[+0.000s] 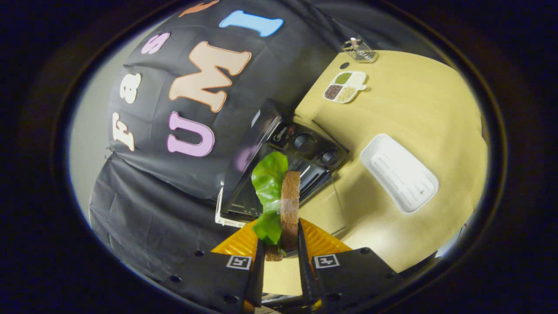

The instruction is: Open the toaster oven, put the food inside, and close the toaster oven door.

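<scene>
Both fingers [301,244] of gripper [281,255] pinch the sandwich [285,205], bread w/ lettuce, sticking up at 12 o'clock. Toaster oven [290,165] just beyond it, door open. White tray [399,172] at 2 o'clock on table [418,109].

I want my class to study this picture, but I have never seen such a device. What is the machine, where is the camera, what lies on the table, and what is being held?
This is a handheld two-finger gripper, carried by a person. The camera rides on it and looks forward along its black fingers. They are shut on a sandwich of brown bread and green lettuce, held upright. Just beyond it stands a black toaster oven with two knobs, its door open, on a pale yellow table. Further off lie a white ridged rectangular tray, a small white divided dish of grains and a small wire basket. An orange ridged part lies under the fingers.
</scene>
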### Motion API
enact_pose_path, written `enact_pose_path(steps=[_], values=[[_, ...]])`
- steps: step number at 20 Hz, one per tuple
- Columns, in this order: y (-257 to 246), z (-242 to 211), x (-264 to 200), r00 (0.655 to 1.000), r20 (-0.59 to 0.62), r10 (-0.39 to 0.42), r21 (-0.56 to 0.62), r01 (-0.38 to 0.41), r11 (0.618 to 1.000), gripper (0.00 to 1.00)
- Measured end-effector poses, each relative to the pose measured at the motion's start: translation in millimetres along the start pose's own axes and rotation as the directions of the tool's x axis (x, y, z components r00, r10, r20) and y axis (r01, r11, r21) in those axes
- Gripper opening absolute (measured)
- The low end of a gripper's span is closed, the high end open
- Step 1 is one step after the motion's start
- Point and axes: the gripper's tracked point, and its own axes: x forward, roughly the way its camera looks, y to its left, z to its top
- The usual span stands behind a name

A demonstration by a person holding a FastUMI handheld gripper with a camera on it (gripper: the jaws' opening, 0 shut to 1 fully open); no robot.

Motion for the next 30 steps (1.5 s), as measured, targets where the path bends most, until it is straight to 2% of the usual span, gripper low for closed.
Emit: enact_pose_path(steps=[6, 10, 13, 15, 17, 25, 30], values=[[42, -22, 56, 0.995, 0.016, 0.102, 0.107, -0.103, 0.989, 0.37], [46, -22, 85, 0.995, 0.036, 0.097, 0.155, -0.101, 0.983, 0.37], [40, -20, 104, 0.998, 0.03, 0.061, 0.167, -0.065, 0.984, 0.37], [31, -17, 117, 1.0, 0.019, 0.014, 0.143, -0.017, 0.99, 0.37], [31, -9, 131, 1.0, 0.024, 0.0, 0.118, -0.003, 0.993, 0.37], [16, 13, 155, 0.989, 0.08, -0.122, -0.06, 0.127, 0.99, 0.37], [15, 16, 156, 0.983, 0.109, -0.148, -0.144, 0.163, 0.976, 0.37]])
